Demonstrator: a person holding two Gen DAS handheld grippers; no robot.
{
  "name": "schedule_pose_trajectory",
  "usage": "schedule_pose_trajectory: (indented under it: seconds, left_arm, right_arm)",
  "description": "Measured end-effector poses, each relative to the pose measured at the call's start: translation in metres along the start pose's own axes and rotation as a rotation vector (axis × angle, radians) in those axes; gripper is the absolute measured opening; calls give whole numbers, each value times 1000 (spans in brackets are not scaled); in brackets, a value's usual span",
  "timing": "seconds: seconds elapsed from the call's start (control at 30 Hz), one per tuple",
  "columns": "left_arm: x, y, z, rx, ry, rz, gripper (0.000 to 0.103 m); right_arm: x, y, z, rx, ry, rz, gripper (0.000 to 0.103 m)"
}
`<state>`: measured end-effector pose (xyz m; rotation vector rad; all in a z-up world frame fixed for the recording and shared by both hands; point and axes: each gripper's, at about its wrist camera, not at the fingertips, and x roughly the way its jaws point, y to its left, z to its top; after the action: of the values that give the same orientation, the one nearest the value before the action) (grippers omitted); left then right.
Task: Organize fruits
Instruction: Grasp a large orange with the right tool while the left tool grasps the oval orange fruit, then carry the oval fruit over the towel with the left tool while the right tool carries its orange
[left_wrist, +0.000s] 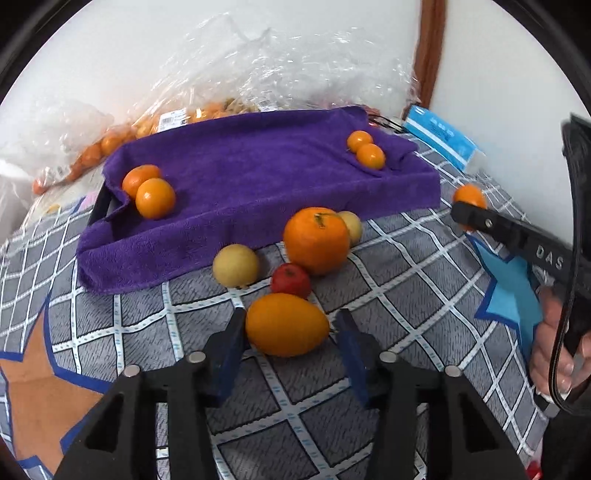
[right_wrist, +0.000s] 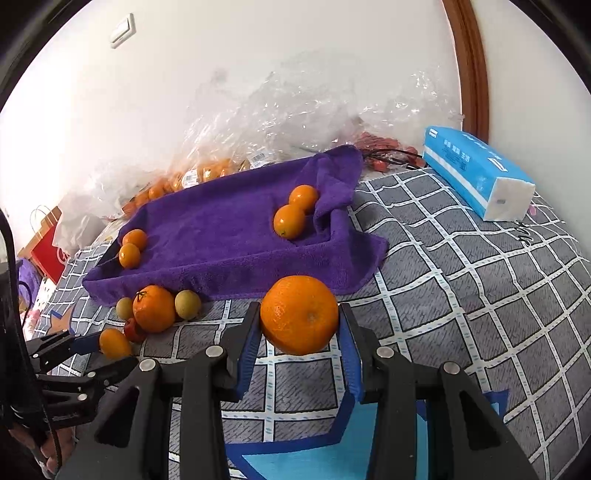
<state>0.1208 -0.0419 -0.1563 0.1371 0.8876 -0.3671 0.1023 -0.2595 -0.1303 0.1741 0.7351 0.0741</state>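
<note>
From where I sat, the right gripper (right_wrist: 300, 334) was pinching a large orange (right_wrist: 299, 319), pads pressed on both flanks, holding it clear of the checked bedspread (right_wrist: 461, 295). The left gripper (left_wrist: 288, 332) straddled an oval orange fruit (left_wrist: 287, 325) lying on the spread; its left pad touched the skin while the right pad stood just off it, so I judged that grip not yet made.

The purple towel-lined tray (left_wrist: 258, 192) lay at twelve o'clock of the left gripper, with a pair of small oranges at its ten o'clock corner (left_wrist: 149, 192) and another pair at its two o'clock corner (left_wrist: 365, 149). A second large orange (left_wrist: 316, 240), two yellowish fruits and a small red fruit (left_wrist: 290, 280) clustered just past the oval one.

My worries: the oval fruit could roll off a one-sided pad into the red fruit at its twelve o'clock. The soft, sloping spread would let any nudged fruit run. The round orange, pinched near its middle, could squirt out if I swung it fast.
</note>
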Motion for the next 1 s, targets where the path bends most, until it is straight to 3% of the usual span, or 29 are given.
schedule_pose_trajectory:
  seconds: [0.27,0.47,0.77,0.87,1.0]
  left_arm:
    - [2,7,2,-36,-3,-40,46]
    - [3,2,2,-17,3,-14,46]
    - [2,6,2,-43,0,-32,45]
    - [0,9,1,-62,-9,-62,45]
    - [-9,20,-3,-103,-50,-155,44]
  right_arm:
    - [-1,1,0,1,-9,-6,40]
    - [-4,6,-1,-24,-14,-1,40]
    - [-2,6,-1,-16,-5,0,40]
    - [-2,6,-1,-15,-6,4,40]
    - [-3,7,-1,-18,-13,7,40]
